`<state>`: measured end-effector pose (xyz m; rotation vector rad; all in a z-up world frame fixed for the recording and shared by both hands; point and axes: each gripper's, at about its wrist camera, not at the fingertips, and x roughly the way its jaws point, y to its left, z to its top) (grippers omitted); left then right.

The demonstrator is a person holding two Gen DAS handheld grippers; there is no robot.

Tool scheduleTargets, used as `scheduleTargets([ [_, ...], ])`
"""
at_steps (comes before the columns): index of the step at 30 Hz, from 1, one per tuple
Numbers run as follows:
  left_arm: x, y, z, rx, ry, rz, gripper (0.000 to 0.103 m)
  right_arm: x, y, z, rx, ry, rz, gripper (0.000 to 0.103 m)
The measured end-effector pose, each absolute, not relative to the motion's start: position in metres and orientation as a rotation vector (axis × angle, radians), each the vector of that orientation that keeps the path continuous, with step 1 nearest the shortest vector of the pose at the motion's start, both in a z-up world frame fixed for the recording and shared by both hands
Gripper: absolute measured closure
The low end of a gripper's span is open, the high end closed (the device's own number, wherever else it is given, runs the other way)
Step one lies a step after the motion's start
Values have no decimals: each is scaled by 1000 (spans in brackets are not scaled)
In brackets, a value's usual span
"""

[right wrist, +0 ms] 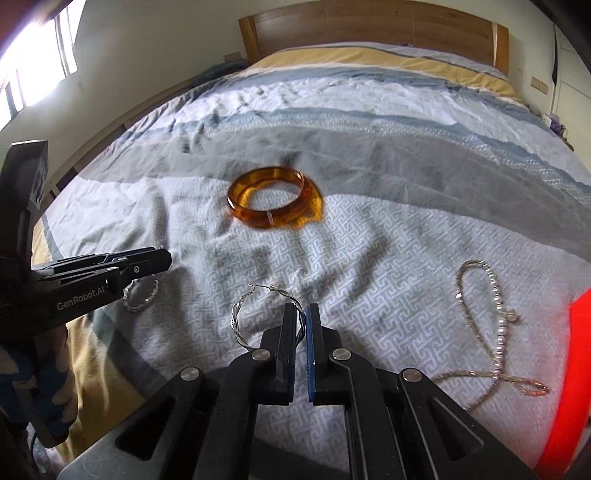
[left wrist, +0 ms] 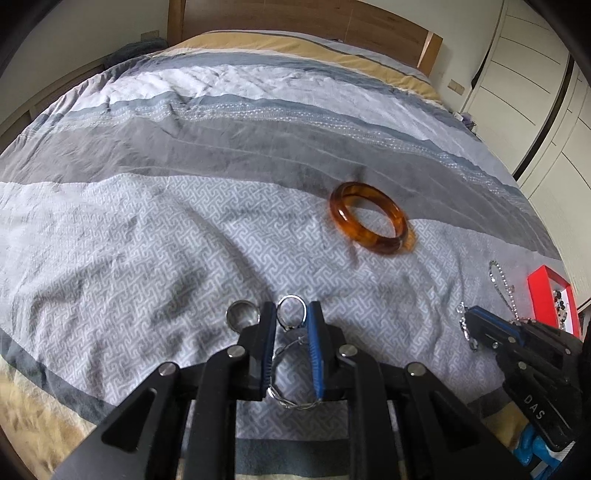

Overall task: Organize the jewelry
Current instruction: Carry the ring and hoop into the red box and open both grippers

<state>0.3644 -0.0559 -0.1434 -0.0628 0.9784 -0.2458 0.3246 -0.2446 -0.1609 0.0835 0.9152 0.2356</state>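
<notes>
My left gripper [left wrist: 291, 314] is shut on a small silver ring [left wrist: 291, 309], just above the bedspread; a second silver ring [left wrist: 242, 314] lies left of its fingers and a twisted silver hoop [left wrist: 291, 404] lies under them. My right gripper [right wrist: 302, 314] is shut on a twisted silver hoop earring [right wrist: 240, 317], which sticks out to its left. It also shows in the left wrist view [left wrist: 471, 321]. An amber bangle [left wrist: 369, 218] [right wrist: 267, 203] lies further up the bed. A silver chain bracelet [right wrist: 491, 325] lies to the right. The red jewelry box [left wrist: 550, 295] stands at the far right.
Everything lies on a wrinkled grey and white patterned bedspread [left wrist: 147, 240]. A wooden headboard [right wrist: 369, 33] is at the far end. White wardrobe doors [left wrist: 535, 92] stand to the right. The left gripper's body [right wrist: 92, 280] crosses the left of the right wrist view.
</notes>
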Motion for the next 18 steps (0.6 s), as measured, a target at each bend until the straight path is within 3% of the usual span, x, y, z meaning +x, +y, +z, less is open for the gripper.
scheduleTargets([
  [9, 336, -66, -88, -61, 904, -287, 87, 290, -268, -101, 105, 831, 199, 98],
  [18, 293, -132, -47, -38, 865, -436, 87, 235, -338, -59, 90, 786, 66, 98],
])
